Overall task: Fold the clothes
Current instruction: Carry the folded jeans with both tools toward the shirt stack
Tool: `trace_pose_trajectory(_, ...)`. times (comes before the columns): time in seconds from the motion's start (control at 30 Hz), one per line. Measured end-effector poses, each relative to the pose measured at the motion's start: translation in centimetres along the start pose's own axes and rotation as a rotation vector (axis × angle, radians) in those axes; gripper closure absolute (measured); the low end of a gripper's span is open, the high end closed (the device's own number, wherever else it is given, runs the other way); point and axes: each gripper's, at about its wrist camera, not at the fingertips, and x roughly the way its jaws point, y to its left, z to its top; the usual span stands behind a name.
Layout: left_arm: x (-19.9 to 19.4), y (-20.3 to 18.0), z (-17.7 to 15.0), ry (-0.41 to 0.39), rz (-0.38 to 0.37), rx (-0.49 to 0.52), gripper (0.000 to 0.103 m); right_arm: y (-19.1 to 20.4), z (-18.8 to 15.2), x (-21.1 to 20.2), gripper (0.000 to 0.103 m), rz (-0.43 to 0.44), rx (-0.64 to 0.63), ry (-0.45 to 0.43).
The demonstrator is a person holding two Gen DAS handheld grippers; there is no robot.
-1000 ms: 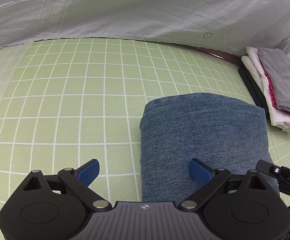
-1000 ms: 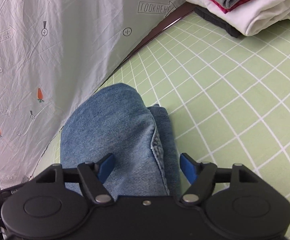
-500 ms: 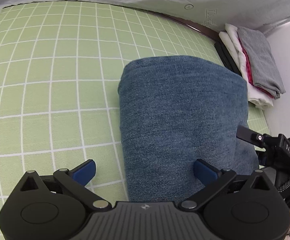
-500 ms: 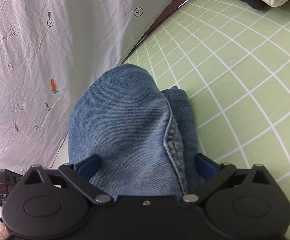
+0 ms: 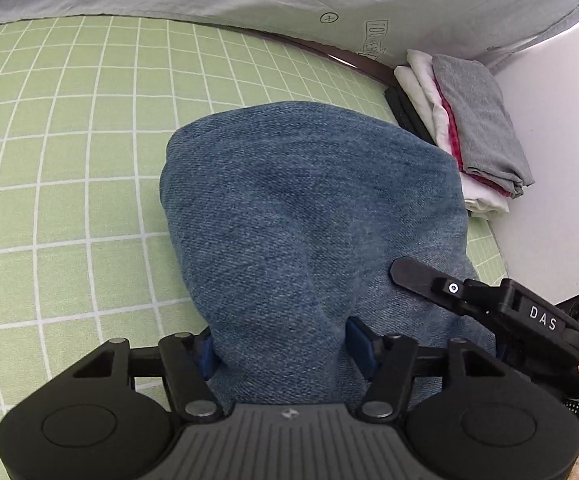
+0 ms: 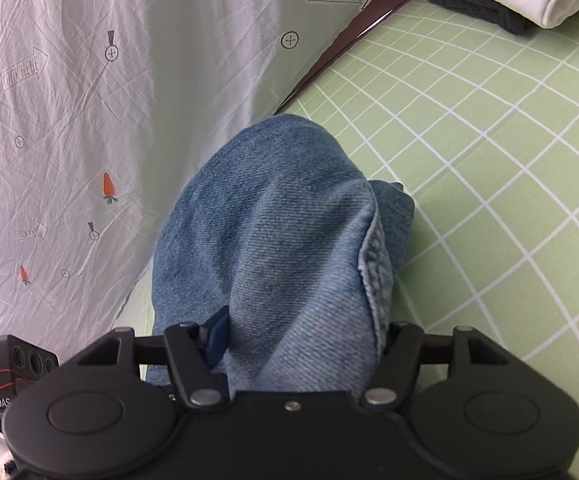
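A green mat (image 5: 69,152) with a white grid covers the surface, and a pale printed sheet (image 6: 69,100) hangs along its far edge, marked with small carrots, crosshair circles and arrow labels. A strip of dark brown edge (image 6: 329,56) shows between the mat and the sheet. The folded jeans (image 5: 309,208) lie on the mat toward its right side, a thick blue denim bundle whose rounded fold faces the far edge; from the right wrist view a stitched hem (image 6: 375,264) runs along the bundle's right side, with a lower layer peeking out beneath it. In the far right corner of the surface, next to a white wall (image 5: 561,160), sits a stack of folded clothes (image 5: 477,128): a grey piece on top, then red, white, and a dark one at the bottom, well apart from the jeans. The left gripper (image 5: 283,346) has the near end of the jeans bunched between its blue pads (image 5: 359,344), its jaws closing on the denim. The right gripper (image 6: 301,336) does the same at the bundle's other near corner, jaws closing with denim pinched between them; its left blue pad (image 6: 217,334) shows, the other is hidden behind cloth.
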Motion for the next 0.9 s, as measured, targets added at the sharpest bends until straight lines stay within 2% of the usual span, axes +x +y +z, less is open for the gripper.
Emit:
trace_pose_trajectory(0.17,-2.3,-1.1,-1.3,-0.038,-0.058,0.01,0.042,1.0,-1.8,-3.2,0.046,0.016,0.016,-0.067)
trace_pose_trajectory(0.27,-3.8,-2.7,-2.2,-0.069,-0.083,0.051,0.042,1.4,-2.4,-5.8,0.046,0.027,0.011,-0.108)
trace_pose_trajectory(0.47,-5.1,-7.5,-2.3,-0.123,-0.118,0.105,0.042,1.1,-0.7,-10.6,0.046,0.059,-0.017,-0.18)
trace_pose_trajectory(0.6,-4.8,-11.5,-2.0,-0.154,-0.137,0.137,0.042,0.1,1.6,-13.7,0.047,0.079,-0.053,-0.228)
trace_pose_trajectory(0.7,-3.2,-15.9,-1.6,-0.185,-0.135,0.171,0.042,-2.1,3.9,-16.2,0.047,0.099,-0.062,-0.26)
trace_pose_trajectory(0.9,1.2,-25.0,-0.2,-0.243,-0.151,0.179,0.042,-7.8,11.3,-21.5,0.047,0.125,-0.099,-0.284)
